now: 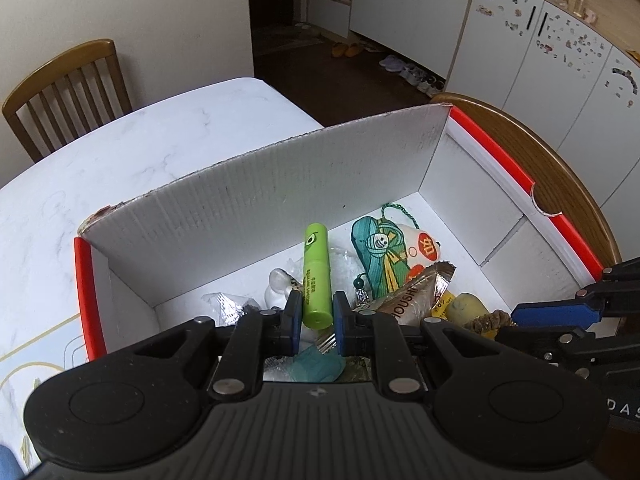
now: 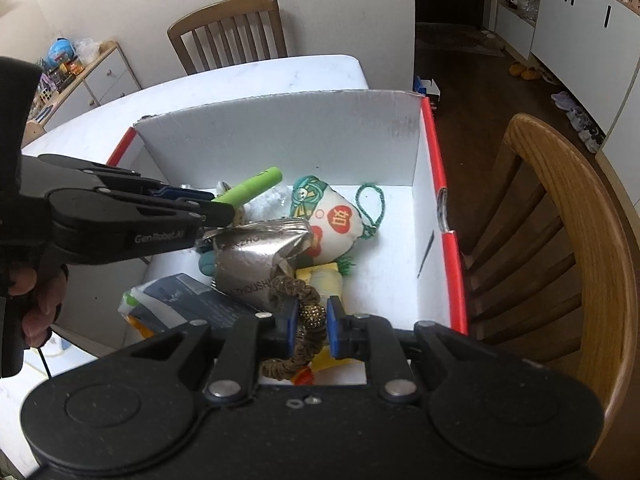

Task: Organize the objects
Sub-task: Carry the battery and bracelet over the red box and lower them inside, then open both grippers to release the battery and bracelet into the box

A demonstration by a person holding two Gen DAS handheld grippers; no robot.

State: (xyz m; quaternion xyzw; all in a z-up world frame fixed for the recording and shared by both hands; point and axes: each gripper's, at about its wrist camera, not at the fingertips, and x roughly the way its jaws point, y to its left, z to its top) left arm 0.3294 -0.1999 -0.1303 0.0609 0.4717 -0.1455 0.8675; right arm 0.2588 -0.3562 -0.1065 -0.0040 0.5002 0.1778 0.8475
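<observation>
A white cardboard box with red edges [image 1: 256, 200] [image 2: 280, 136] stands on the table and holds many small items. My left gripper [image 1: 316, 322] is shut on a green tube [image 1: 316, 276], held inside the box; the tube also shows in the right wrist view [image 2: 252, 188], with the left gripper [image 2: 224, 212] on its end. My right gripper [image 2: 310, 324] is shut on a brown beaded scrunchie [image 2: 296, 300], low over the box's near side; the scrunchie also shows in the left wrist view [image 1: 486, 318]. A printed fabric pouch [image 1: 380, 256] [image 2: 336, 220] and a silver snack wrapper [image 2: 256, 264] lie in the box.
The box sits on a white marble table [image 1: 120, 152] [image 2: 260, 76]. Wooden chairs stand behind it [image 1: 68, 88] [image 2: 228, 32] and at the right [image 2: 560, 220]. A dark booklet [image 2: 192, 300] and a yellow item [image 1: 466, 306] lie in the box. White cabinets [image 1: 540, 60] line the far wall.
</observation>
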